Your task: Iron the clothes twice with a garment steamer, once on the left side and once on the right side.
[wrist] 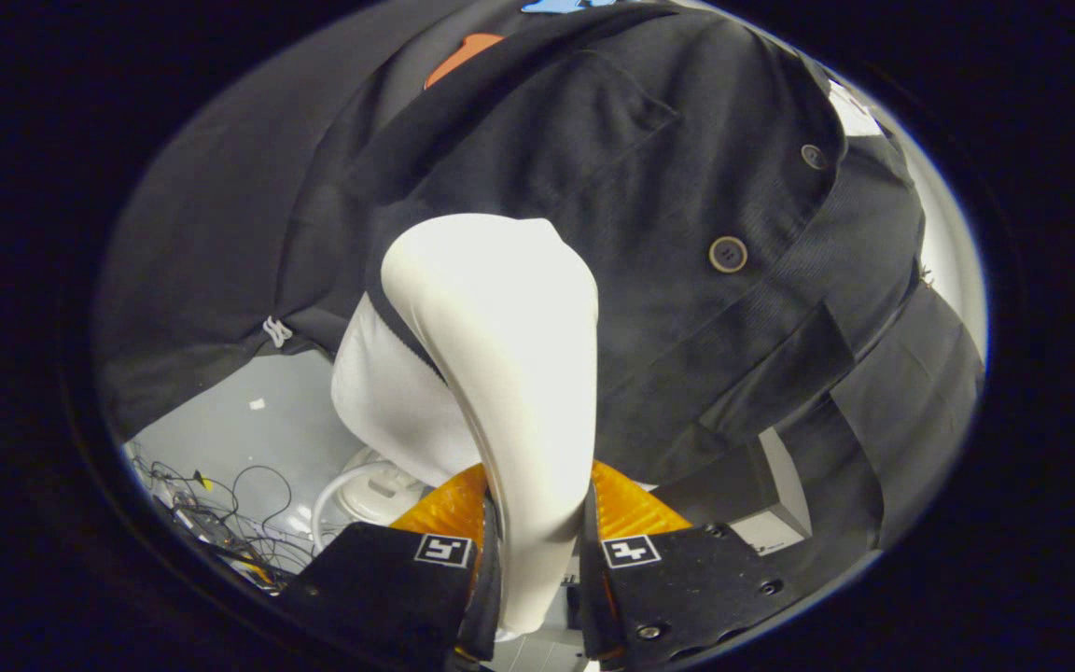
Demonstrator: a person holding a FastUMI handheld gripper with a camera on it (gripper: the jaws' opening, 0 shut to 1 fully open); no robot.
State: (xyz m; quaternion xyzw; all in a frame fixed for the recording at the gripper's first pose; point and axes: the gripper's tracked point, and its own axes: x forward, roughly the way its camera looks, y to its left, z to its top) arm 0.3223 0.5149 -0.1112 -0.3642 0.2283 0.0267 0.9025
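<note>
Hanging just ahead of the claw (537,551), a dark buttoned garment (687,187) covers most of the scene; two round buttons (728,254) sit on its placket, and a chest pocket lies up and left of them. Its hem ends low, with pale floor (258,439) showing beneath. On that floor: a tangle of thin cables (220,523) and a white round base unit (374,490) with a pale hose looping off it. A small white clip (276,330) shows at the hem's left end.

Claw closed on the white steamer handle (528,523), both fingers (379,579) pressing its sides. Handle rises between them and widens into the steamer head (491,299), which lies against the garment's lower left front, left of the button line.
</note>
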